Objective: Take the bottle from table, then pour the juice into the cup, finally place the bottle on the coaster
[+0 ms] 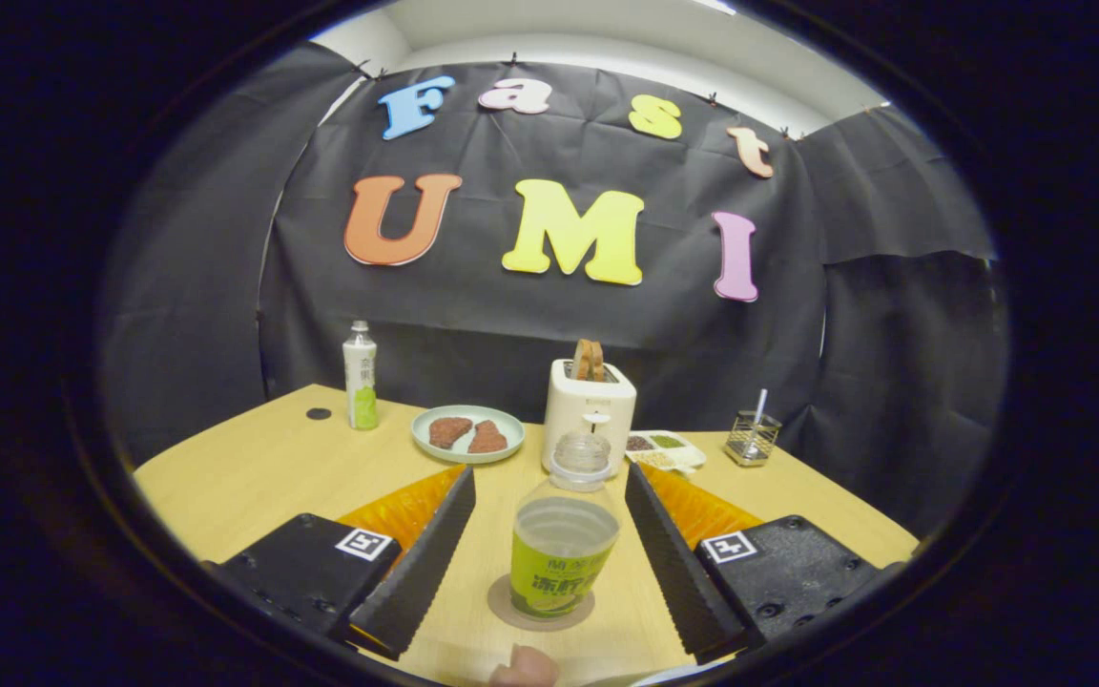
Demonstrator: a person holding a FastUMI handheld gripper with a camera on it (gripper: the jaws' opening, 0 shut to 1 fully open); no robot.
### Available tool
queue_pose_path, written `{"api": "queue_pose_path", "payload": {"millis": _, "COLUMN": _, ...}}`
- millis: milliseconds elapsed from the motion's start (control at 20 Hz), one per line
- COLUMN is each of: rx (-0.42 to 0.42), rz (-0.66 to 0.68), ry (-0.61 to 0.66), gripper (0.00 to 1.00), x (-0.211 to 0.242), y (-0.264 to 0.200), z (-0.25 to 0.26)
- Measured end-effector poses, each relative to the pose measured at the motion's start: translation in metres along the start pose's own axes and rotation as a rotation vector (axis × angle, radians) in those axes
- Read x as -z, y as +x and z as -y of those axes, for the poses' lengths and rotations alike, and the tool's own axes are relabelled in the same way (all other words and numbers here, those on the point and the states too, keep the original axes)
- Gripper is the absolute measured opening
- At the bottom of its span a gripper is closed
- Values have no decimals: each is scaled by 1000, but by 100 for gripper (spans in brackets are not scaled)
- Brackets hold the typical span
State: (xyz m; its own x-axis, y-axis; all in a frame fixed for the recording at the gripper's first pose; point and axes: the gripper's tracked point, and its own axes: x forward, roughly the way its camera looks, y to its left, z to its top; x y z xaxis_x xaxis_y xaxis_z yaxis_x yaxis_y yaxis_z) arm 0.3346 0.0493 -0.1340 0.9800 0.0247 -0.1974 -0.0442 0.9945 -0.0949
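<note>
A clear bottle (561,544) with a green label stands upright on a round brown coaster (504,608) on the wooden table (254,477). A little liquid sits low in the bottle. My gripper (549,472) is open, its two fingers spread wide on either side of the bottle. Neither finger touches the bottle, and a gap shows on both sides. A small pinkish rounded thing (523,668) pokes up just before the coaster; I cannot tell what it is.
Beyond the bottle stands a white toaster (588,410) with toast in it. A pale green plate (467,434) with two brown pieces, a second bottle (360,375), a small food tray (666,450) and a wire holder (753,437) line the back.
</note>
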Motion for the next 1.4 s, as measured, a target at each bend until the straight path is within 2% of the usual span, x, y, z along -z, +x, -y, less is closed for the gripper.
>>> {"api": "queue_pose_path", "payload": {"millis": 200, "rx": -5, "rz": 15, "ry": 49, "gripper": 100, "x": -2, "y": -25, "z": 4}}
{"api": "queue_pose_path", "payload": {"millis": 350, "rx": 22, "rz": 13, "ry": 44, "gripper": 100, "x": -8, "y": -49, "z": 14}}
{"api": "queue_pose_path", "payload": {"millis": 500, "rx": 21, "rz": 36, "ry": 74, "gripper": 100, "x": -27, "y": -87, "z": 22}}
{"api": "queue_pose_path", "payload": {"millis": 750, "rx": 65, "rz": 88, "ry": 57, "gripper": 100, "x": -57, "y": -165, "z": 49}}
{"api": "queue_pose_path", "payload": {"millis": 900, "rx": 108, "rz": 108, "ry": 72, "gripper": 100, "x": -58, "y": -201, "z": 65}}
{"api": "queue_pose_path", "payload": {"millis": 1050, "rx": 75, "rz": 98, "ry": 132, "gripper": 100, "x": -61, "y": -222, "z": 61}}
{"api": "queue_pose_path", "payload": {"millis": 1400, "rx": 80, "rz": 106, "ry": 66, "gripper": 100, "x": -66, "y": -265, "z": 70}}
